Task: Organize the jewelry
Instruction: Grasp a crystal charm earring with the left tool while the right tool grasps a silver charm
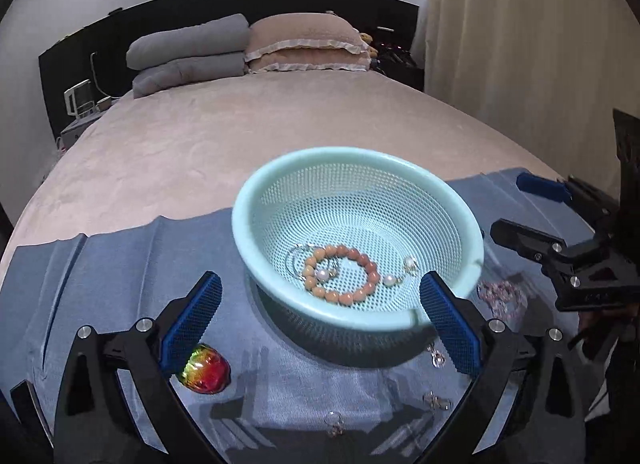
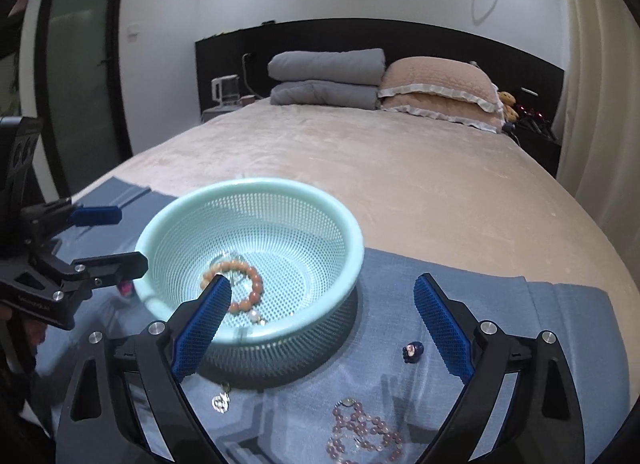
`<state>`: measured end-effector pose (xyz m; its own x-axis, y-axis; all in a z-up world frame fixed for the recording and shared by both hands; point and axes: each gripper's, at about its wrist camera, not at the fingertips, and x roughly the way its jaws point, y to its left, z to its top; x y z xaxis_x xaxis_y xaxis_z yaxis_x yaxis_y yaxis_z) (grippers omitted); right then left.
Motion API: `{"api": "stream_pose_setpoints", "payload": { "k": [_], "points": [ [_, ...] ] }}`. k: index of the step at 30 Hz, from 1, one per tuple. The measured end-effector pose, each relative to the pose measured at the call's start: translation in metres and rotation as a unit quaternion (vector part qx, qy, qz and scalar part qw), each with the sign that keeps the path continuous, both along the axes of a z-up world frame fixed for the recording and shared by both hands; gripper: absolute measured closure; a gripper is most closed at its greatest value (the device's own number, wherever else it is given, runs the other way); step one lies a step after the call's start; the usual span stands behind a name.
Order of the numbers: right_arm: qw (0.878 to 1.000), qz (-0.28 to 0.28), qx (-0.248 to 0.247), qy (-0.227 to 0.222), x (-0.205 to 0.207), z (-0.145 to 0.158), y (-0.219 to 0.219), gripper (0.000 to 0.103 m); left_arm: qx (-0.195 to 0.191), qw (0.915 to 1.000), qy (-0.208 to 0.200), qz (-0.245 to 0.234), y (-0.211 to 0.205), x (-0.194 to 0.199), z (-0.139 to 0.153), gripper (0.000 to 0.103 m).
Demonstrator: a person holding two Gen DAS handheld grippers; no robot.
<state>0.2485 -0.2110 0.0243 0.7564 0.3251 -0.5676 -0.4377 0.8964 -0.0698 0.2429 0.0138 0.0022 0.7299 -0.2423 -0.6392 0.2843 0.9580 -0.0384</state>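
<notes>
A mint perforated basket [image 1: 280,183] stands on a blue cloth [image 1: 120,276] on the bed; it also shows in the right wrist view [image 2: 320,203]. Inside lie an orange bead bracelet [image 1: 344,256] [image 2: 256,288], pearl earrings [image 1: 390,279] and a thin hoop. My left gripper [image 1: 320,316] is open and empty, its fingers flanking the basket's near side. My right gripper [image 2: 320,324] is open and empty, near the basket's right side. A pink bead necklace [image 2: 360,428] [image 1: 500,296] lies on the cloth below it.
An iridescent red-green ornament [image 1: 204,370] lies by my left finger. Small silver earrings [image 1: 436,400] [image 2: 221,400] and a tiny dark figurine charm [image 2: 412,352] lie on the cloth. Beyond is the beige bedspread [image 2: 400,167] with pillows and folded grey blankets at the headboard.
</notes>
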Motion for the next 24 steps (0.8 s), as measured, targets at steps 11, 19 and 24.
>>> {"api": "stream_pose_setpoints", "payload": {
  "k": [11, 19, 24],
  "points": [
    [0.98, 0.191, -0.015, 0.051, -0.045, -0.038, 0.015, 0.017, -0.011, 0.9941, 0.034, -0.103, 0.036, -0.052, -0.044, 0.006],
    [0.951, 0.273, -0.081, 0.121, -0.058, -0.071, 0.063, 0.045, 0.009, 0.9881, 0.043, -0.148, 0.021, -0.059, -0.074, 0.023],
    [0.947, 0.283, -0.074, 0.136, -0.057, -0.074, 0.066, 0.059, 0.003, 0.9862, 0.058, -0.155, 0.008, -0.05, -0.082, 0.05]
  ]
}}
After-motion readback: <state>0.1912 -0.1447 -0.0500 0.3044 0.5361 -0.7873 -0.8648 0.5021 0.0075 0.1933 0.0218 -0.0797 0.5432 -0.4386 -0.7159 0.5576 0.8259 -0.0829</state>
